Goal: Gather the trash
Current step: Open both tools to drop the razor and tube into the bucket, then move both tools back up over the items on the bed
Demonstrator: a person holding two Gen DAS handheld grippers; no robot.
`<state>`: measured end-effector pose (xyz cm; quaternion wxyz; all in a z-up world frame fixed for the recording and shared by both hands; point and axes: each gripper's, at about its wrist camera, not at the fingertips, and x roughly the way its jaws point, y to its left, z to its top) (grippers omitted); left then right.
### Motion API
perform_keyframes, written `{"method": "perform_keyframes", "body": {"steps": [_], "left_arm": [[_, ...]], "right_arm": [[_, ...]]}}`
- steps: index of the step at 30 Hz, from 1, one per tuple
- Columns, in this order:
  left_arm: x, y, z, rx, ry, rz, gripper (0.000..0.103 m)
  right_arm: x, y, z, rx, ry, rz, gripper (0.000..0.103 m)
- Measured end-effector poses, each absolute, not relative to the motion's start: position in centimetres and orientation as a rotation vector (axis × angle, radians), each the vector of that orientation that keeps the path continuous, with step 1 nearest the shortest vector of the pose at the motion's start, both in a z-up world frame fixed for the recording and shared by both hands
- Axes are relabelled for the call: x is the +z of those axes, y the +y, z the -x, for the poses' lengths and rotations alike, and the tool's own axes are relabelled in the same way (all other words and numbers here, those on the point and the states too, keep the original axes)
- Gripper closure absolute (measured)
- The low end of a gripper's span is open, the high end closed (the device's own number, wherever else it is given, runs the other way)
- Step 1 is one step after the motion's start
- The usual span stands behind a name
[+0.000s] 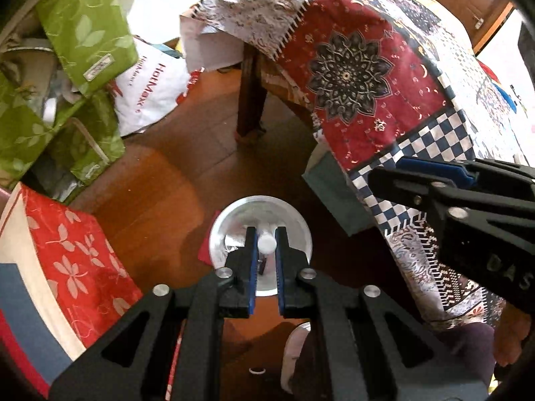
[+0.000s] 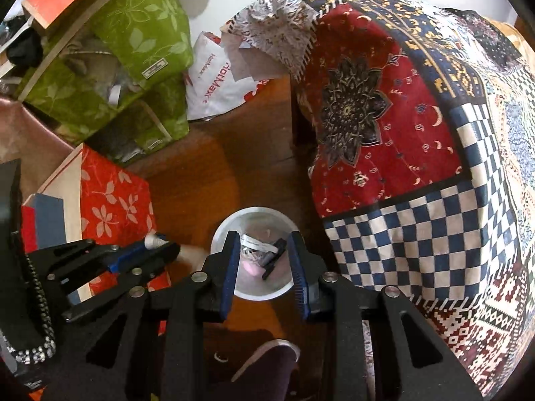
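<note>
A round metal bin [image 1: 294,224] stands on the wooden floor; it also shows in the right wrist view [image 2: 254,217], holding paper scraps, a pink piece and a black razor [image 2: 272,257]. My left gripper [image 1: 266,244] is shut on a small white tube [image 1: 266,243] and holds it above the bin; it shows from the side in the right wrist view [image 2: 150,247]. My right gripper [image 2: 264,250] is open and empty over the bin, its jaws spread to about the bin's width. It shows at the right in the left wrist view [image 1: 418,173].
A table draped in a patchwork cloth [image 2: 401,140] stands to the right, its leg [image 1: 249,93] beyond the bin. Green bags [image 2: 133,50], a red floral bag [image 2: 113,200] and a white HotMax bag [image 2: 214,83] crowd the left. A slipper [image 2: 267,361] lies near.
</note>
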<state>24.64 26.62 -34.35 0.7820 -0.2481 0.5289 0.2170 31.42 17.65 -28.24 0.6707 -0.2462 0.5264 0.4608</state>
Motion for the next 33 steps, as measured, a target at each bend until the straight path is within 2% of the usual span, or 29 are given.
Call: {"method": "perform_keyframes", "body": {"steps": [4,6,7,8,17,33], "left_arm": [[-34.6,26.0,-25.8,0.433,1.182,0.542,0.095],[-34.6,25.6,-26.2,0.436,1.211,0.523,0.081],[-34.5,25.2,-26.3,0.454,1.23,0.498,0.069],[-34.3,25.0,-26.3,0.462,1.229,0.485,0.067],[-29.2,23.0,-24.2,0.485,1.151,0.433,0.067],[-14.0,15.1,-22.1,0.48,0.842,0.292,0.061]], "right_arm": [[-27.4,16.6,-32.1,1.032,1.175,0.54,0.076],[-26.8,15.9,-32.3,1.029,1.168,0.534,0.076],[-26.3,15.4,-32.3,1.029,1.162,0.53,0.076],[-26.0,15.1,-32.3,1.029,1.157,0.526,0.076],[-21.8,11.3,-32.0,1.03,1.077,0.489,0.075],[-10.1,0.1,-31.6,1.005,0.839,0.299,0.074]]}}
